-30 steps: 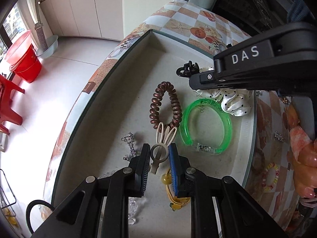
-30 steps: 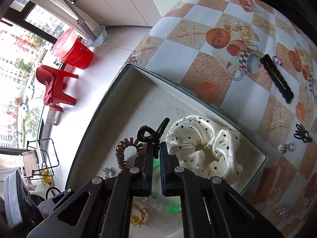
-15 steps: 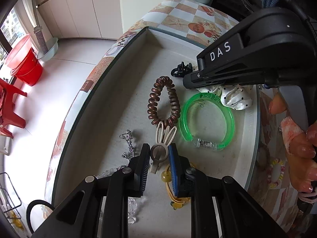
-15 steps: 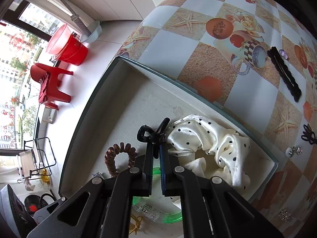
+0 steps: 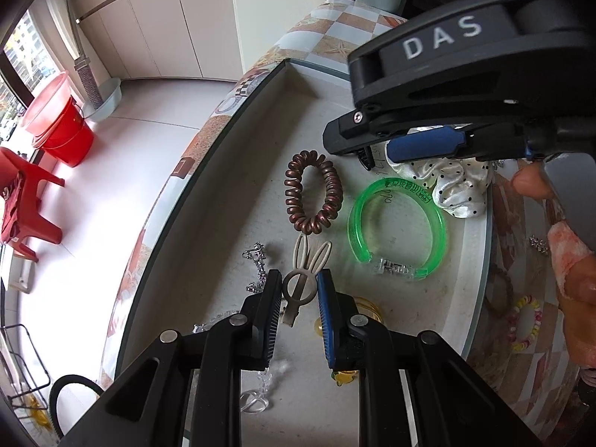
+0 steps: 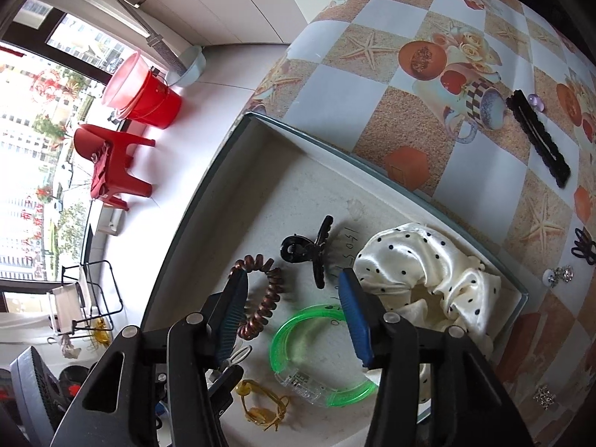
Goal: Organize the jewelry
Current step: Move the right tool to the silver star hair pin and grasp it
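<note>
Beige bunny clip [image 5: 302, 276] pinched in my left gripper [image 5: 298, 298], low over the tray [image 5: 238, 171]; it may slip. Right view: right gripper [image 6: 292, 311] spread, empty, above black claw clip [image 6: 311, 249]; could snag the scrunchie [image 6: 428, 279].

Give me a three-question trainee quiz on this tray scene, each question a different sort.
1. True or false: the right gripper is shut on the black claw clip.
2. Multiple choice: what sits between the left gripper's fingers? A. green bracelet B. bunny clip C. brown coil tie
3. Fill in: the polka-dot scrunchie lies in the ____, beside the green bracelet.

Key: 1 false, the gripper is open and the claw clip lies free in the tray; 2 B; 3 tray.
</note>
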Available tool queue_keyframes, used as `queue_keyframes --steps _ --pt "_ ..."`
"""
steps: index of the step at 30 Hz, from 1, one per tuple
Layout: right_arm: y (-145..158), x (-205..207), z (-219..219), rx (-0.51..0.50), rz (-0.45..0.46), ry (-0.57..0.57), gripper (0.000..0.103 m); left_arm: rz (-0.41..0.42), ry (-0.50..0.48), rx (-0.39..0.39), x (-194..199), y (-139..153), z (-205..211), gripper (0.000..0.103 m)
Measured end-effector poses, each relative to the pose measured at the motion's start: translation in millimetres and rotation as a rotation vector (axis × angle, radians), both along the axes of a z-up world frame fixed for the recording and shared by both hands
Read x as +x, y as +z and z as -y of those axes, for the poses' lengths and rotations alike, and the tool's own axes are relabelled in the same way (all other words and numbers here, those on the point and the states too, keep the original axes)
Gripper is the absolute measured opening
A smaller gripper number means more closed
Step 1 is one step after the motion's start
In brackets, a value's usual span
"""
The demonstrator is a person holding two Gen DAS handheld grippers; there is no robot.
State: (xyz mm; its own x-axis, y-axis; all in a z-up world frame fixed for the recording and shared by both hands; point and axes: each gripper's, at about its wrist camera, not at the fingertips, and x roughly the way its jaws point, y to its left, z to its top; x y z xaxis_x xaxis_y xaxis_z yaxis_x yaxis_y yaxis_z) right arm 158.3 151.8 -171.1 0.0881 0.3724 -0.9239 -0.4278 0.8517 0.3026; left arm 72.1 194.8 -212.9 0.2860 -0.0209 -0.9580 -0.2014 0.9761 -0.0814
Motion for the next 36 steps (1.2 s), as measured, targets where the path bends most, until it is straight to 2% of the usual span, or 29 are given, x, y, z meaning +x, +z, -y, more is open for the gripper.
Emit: queue_keyframes --steps 7,8,9,10,11,15,22,29,36 --pt "31 -6 20 0.087 0.023 -0.040 0.064 -0.005 0.010 0.014 -2 7 2 0.024" --pt "37 -7 26 0.098 0.032 -0.049 0.066 -0.004 0.011 0.015 -2 8 3 0.054" --pt "41 -8 32 0.108 0.038 -0.056 0.067 0.002 0.017 0.019 -3 11 3 0.096" --pt "46 -9 38 0.117 0.045 -0.065 0.069 0.020 0.030 0.032 -5 15 2 0.103" --pt "51 -9 45 0.125 0.051 -0.077 0.071 0.045 0.036 0.050 -7 21 2 0.103" --pt "66 -12 78 0.141 0.076 -0.136 0.077 0.047 0.025 0.057 -6 32 6 0.103" --pt "68 -28 154 0.110 0.090 -0.265 0.084 0.069 -0.027 0.068 -10 53 24 0.103" --pt "47 -55 220 -0.046 0.103 -0.279 0.084 0.087 -0.137 0.054 -17 68 68 0.103" --pt "24 -68 249 -0.188 0.119 -0.208 0.084 0.050 -0.205 -0.062 -25 70 123 0.103"
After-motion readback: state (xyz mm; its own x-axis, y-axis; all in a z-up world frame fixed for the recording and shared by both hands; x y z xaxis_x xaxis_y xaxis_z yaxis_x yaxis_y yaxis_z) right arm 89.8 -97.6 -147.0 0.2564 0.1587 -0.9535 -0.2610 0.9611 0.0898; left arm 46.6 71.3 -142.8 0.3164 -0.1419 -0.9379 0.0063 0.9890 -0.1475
